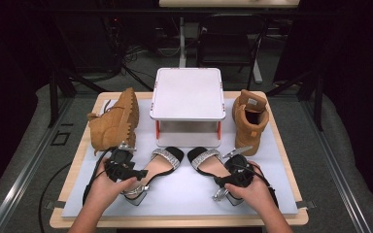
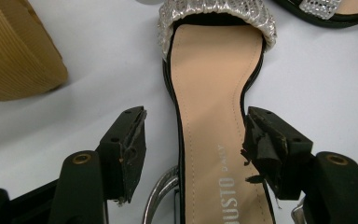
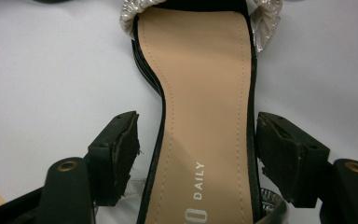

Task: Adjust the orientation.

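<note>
Left gripper (image 1: 126,167): jaws stood wide, one either side of the left sandal's (image 1: 158,167) insole, with a gap on the left side and the right pad right at the edge; can't call that a grip.
Right gripper (image 1: 233,177): also spread wide, straddling the right sandal (image 1: 209,164), pads a bit off both edges.
Sandals: lying side by side on the white mat (image 1: 184,194), sparkly toe straps pointing at the white stand (image 1: 188,94).
Left boot (image 1: 112,124): tan, on its side, just beside the left gripper.
Right boot (image 1: 250,116): upright, right of the stand.
Hands: both low at the near edge.
</note>
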